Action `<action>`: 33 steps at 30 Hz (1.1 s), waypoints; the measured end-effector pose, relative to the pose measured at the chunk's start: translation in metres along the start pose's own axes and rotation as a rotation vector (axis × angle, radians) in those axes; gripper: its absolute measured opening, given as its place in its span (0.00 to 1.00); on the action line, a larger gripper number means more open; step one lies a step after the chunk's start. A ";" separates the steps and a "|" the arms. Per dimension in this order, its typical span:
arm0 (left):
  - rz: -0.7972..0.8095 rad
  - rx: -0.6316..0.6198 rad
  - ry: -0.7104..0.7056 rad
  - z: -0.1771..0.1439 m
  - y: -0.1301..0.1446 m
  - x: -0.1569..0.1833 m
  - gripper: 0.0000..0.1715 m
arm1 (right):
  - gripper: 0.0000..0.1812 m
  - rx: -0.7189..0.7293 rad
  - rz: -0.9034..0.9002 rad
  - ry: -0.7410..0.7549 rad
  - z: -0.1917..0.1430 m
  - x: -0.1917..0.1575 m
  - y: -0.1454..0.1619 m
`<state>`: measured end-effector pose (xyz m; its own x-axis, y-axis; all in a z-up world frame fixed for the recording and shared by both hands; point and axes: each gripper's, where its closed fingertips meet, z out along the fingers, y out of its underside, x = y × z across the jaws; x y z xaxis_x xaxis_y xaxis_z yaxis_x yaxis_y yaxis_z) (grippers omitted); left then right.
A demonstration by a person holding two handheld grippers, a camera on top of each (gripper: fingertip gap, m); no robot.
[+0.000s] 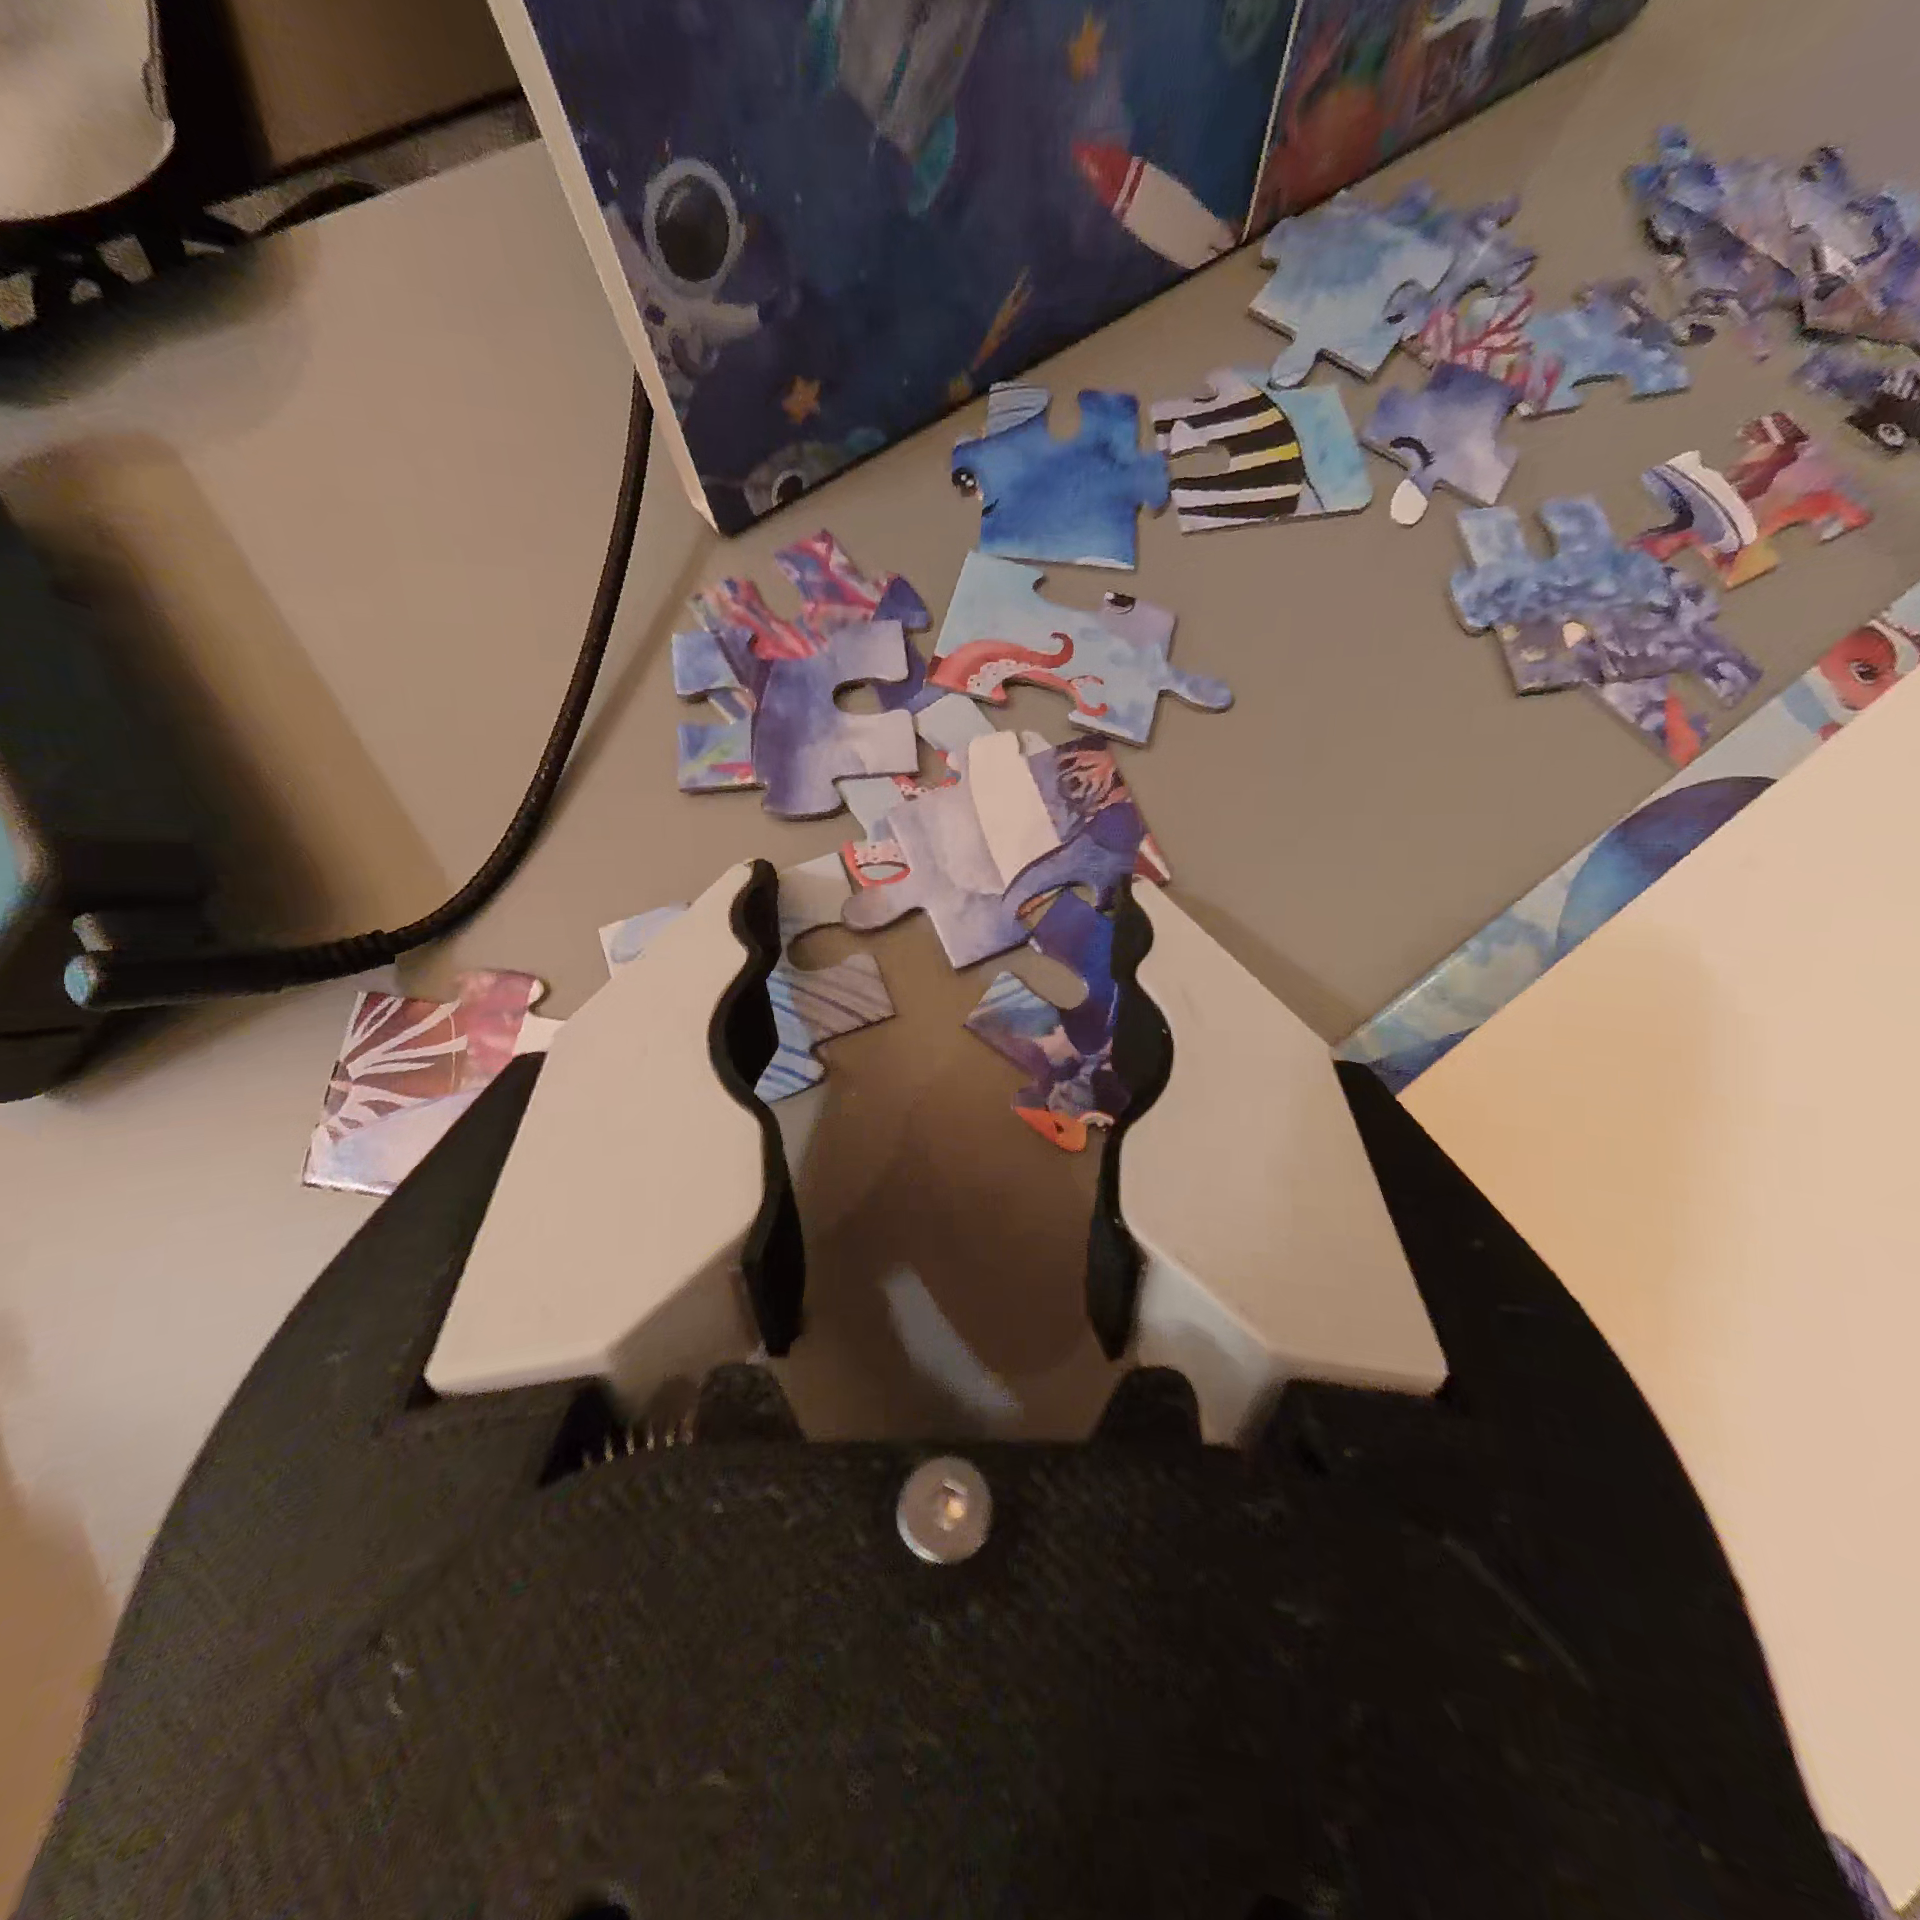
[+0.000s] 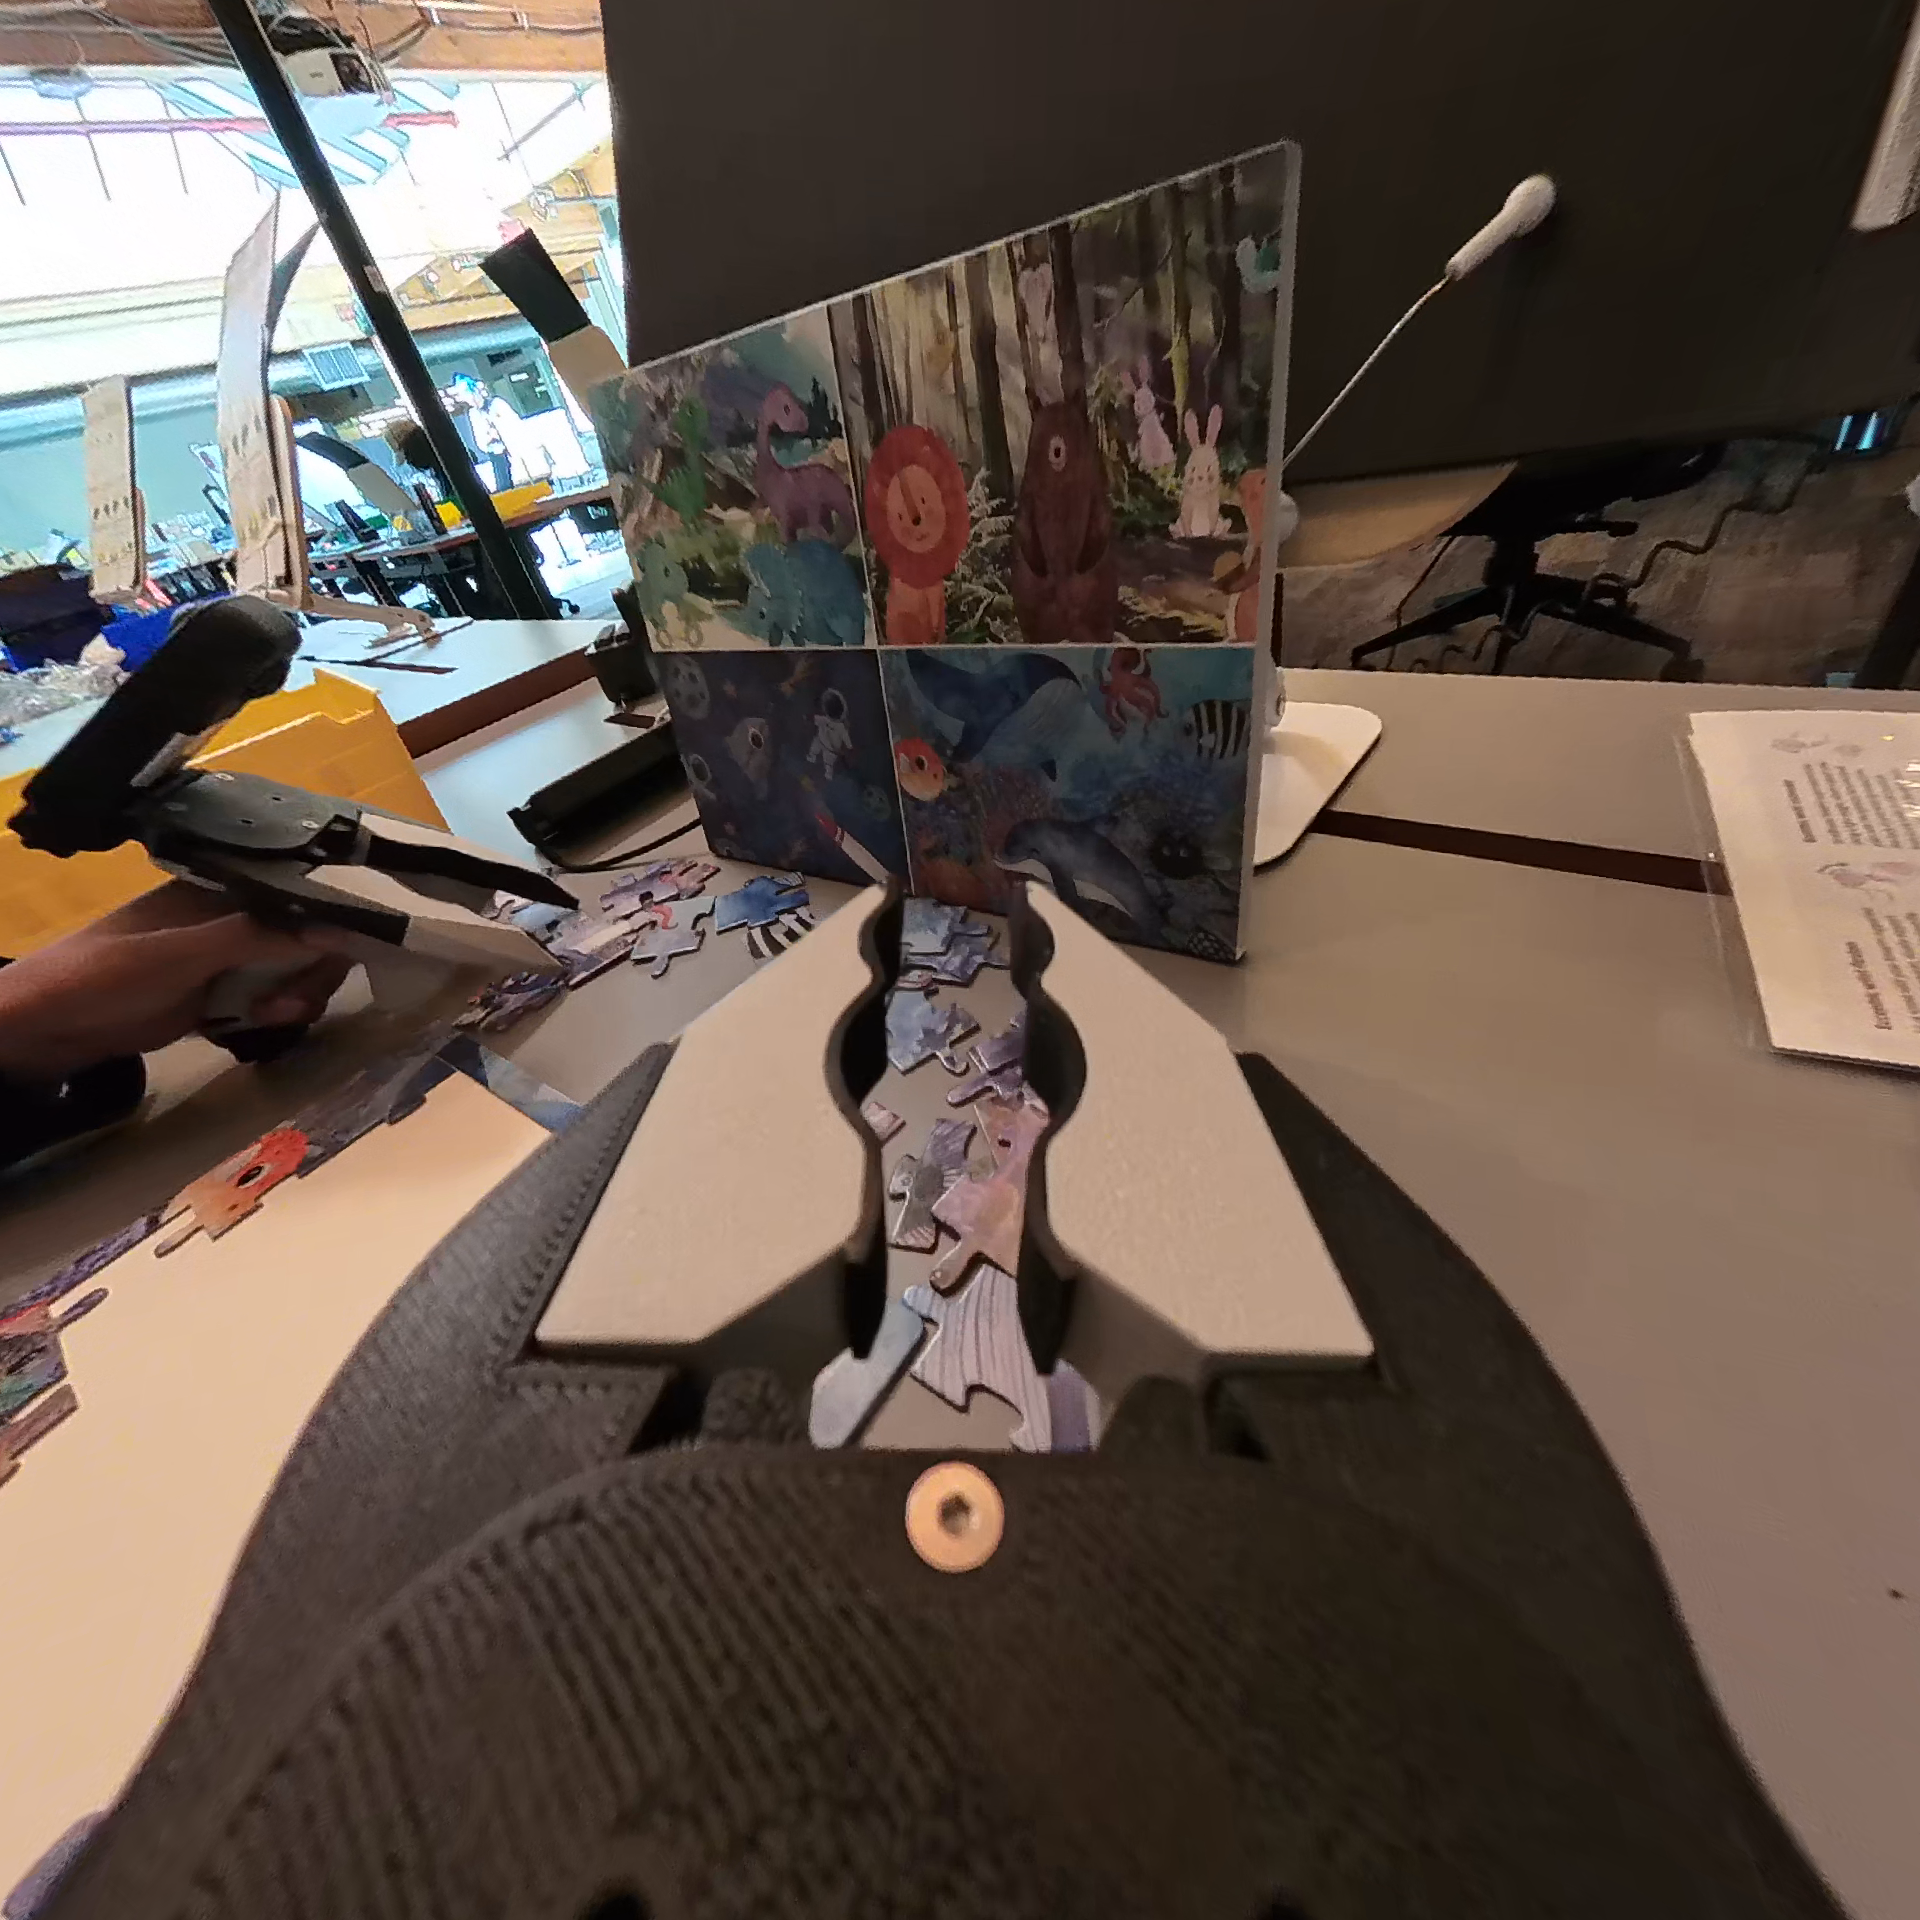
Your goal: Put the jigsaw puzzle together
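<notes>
A yellow bin (image 2: 343,748) sat off to one side of the grey table (image 2: 1507,1091). A laminated sheet (image 2: 1818,883) lay opposite, and a black cable (image 1: 582,707) trailed nearby.

Left gripper (image 1: 945,914) bottom centre of its own view, jaws apart, nothing between fingers. In right wrist view it sits at left edge, hand (image 2: 249,977) around its grip. Right gripper (image 2: 951,904) centre frame, jaws parted, empty.

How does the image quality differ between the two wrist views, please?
Left wrist view: warm, dim light, motion blur on the far-right puzzle pieces, soft shadow under the left gripper. Right wrist view: blown-out windows at upper left, strong wide-angle bending, sharper puzzle box.
</notes>
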<state>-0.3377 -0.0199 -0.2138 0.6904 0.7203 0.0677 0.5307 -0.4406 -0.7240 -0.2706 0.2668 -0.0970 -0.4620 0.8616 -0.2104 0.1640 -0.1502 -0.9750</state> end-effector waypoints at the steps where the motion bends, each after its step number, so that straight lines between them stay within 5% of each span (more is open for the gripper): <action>1: -0.007 0.001 0.007 0.000 0.000 0.000 0.34 | 0.10 0.009 0.006 -0.004 -0.001 0.000 -0.002; 4: -0.012 -0.001 0.051 -0.001 0.001 0.003 0.16 | 0.11 0.025 0.028 -0.021 -0.001 -0.003 -0.005; 9: 0.004 -0.007 0.073 -0.004 0.004 0.005 0.11 | 0.11 0.021 0.025 -0.021 -0.001 -0.003 -0.004; 16: 0.012 0.056 0.059 -0.014 -0.001 0.003 0.11 | 0.11 0.019 0.025 -0.024 0.000 -0.004 -0.003; 21: -0.021 0.209 -0.021 -0.043 -0.025 -0.018 0.11 | 0.11 0.028 0.024 -0.027 -0.001 -0.005 -0.006; 24: -0.063 0.302 -0.028 -0.060 -0.037 -0.027 0.00 | 0.11 0.029 0.023 -0.031 -0.001 -0.007 -0.007; 33: -0.031 0.220 -0.023 -0.046 -0.020 -0.025 0.07 | 0.11 0.021 0.022 -0.030 0.000 -0.007 -0.004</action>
<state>-0.3426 -0.0535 -0.1697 0.6623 0.7451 0.0785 0.4297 -0.2919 -0.8545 -0.2681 0.2618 -0.0912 -0.4842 0.8432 -0.2337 0.1561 -0.1795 -0.9713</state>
